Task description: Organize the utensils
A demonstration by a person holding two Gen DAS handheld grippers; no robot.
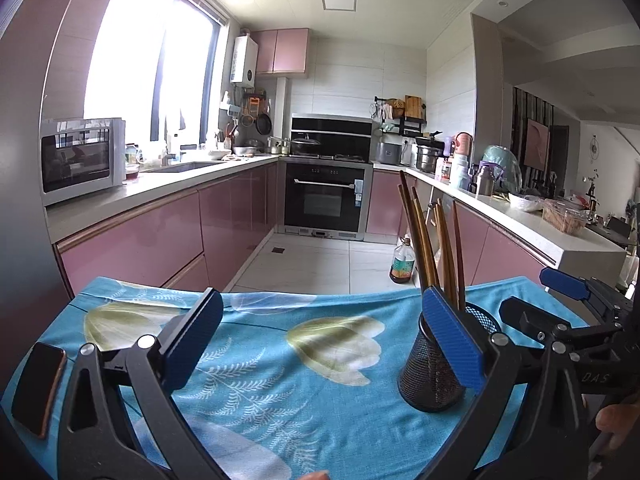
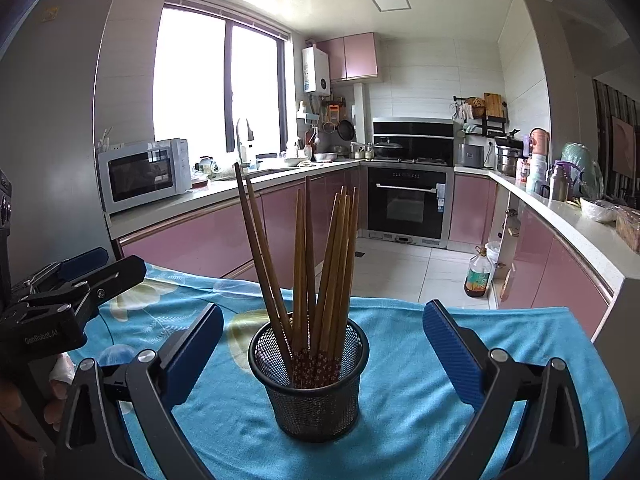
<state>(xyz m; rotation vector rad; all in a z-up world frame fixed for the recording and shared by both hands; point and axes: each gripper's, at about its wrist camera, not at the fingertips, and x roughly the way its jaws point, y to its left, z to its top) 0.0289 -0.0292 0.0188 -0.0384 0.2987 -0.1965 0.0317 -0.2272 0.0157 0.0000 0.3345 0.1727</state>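
A black mesh cup [image 2: 316, 400] stands upright on the blue floral cloth [image 2: 420, 412], holding several wooden chopsticks [image 2: 320, 248] that fan out upward. My right gripper [image 2: 322, 310] is open, its blue pads wide on either side of the cup and clear of it. In the left wrist view the same cup [image 1: 420, 380] and chopsticks [image 1: 432, 240] sit partly behind the right finger of my left gripper [image 1: 324, 336]. That gripper is open over bare cloth with nothing between its fingers. The right gripper [image 1: 536, 300] shows at the right edge, and the left gripper [image 2: 92, 268] at the left edge.
A phone [image 1: 38, 384] lies at the cloth's left edge. A person's hand [image 1: 616, 420] holds the right gripper's handle. An oil bottle [image 2: 478, 276] stands on the tiled floor beyond the table. Pink cabinets and cluttered counters line both sides of the kitchen.
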